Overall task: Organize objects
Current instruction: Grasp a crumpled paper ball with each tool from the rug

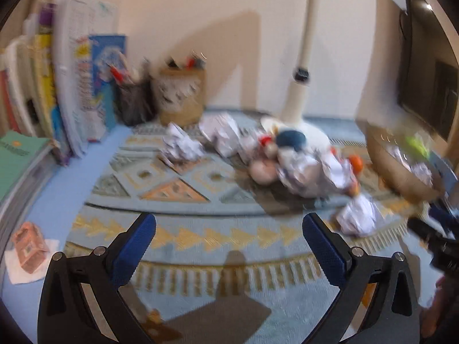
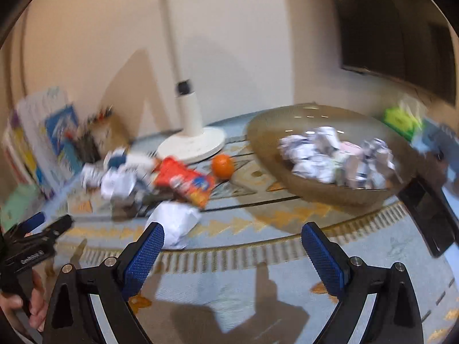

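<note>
Both views are motion-blurred. My left gripper (image 1: pixel 229 243) is open and empty above the patterned mat (image 1: pixel 178 177). Ahead of it lies a pile of crumpled paper balls (image 1: pixel 309 169), with one loose ball (image 1: pixel 358 215) to the right. My right gripper (image 2: pixel 232 246) is open and empty. A crumpled white paper (image 2: pixel 175 220) lies just past its left finger. A brown glass bowl (image 2: pixel 301 132) at the right holds several crumpled papers (image 2: pixel 335 157). A red snack packet (image 2: pixel 186 180) and an orange (image 2: pixel 222 166) lie between pile and bowl.
A white lamp stand (image 2: pixel 192 140) stands at the back. Books (image 1: pixel 80 91) and pen holders (image 1: pixel 180 97) line the left wall. A small orange carton (image 1: pixel 28 246) on a napkin lies at the near left. A black device (image 2: pixel 430 212) and a green packet (image 2: pixel 398 120) sit at the right.
</note>
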The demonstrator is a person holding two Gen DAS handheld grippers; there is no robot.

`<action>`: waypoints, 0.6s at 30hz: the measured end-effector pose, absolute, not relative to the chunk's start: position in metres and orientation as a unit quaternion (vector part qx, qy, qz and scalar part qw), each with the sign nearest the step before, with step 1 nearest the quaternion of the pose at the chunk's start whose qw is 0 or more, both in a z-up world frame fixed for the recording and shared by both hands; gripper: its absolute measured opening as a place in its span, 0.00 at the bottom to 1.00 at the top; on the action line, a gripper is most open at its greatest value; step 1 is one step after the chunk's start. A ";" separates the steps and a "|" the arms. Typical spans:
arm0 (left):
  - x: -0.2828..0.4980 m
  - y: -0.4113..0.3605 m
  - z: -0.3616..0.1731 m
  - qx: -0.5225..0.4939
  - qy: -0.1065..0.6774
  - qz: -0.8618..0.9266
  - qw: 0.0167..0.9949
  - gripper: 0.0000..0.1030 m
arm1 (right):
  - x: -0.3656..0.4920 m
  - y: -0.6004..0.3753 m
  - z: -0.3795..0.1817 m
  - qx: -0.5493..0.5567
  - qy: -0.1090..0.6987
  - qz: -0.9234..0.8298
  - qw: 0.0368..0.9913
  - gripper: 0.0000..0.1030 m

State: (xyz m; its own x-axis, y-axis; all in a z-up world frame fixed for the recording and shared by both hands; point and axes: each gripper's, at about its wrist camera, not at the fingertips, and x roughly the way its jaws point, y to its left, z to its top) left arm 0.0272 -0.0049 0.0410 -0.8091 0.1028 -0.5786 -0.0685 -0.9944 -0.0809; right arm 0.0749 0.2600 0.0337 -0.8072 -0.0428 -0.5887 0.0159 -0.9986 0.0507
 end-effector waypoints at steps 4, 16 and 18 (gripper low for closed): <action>0.016 -0.012 0.032 -0.353 -0.052 0.933 0.051 0.99 | 0.063 0.263 0.021 0.339 -0.015 -0.941 -0.014 0.94; 0.014 -0.035 0.020 -0.377 -0.102 0.920 0.021 0.99 | 0.062 0.242 0.021 0.341 0.047 -0.938 -0.042 0.94; 0.011 -0.043 0.018 -0.384 -0.124 0.915 0.022 0.99 | 0.065 0.239 0.021 0.334 0.056 -0.940 -0.044 0.94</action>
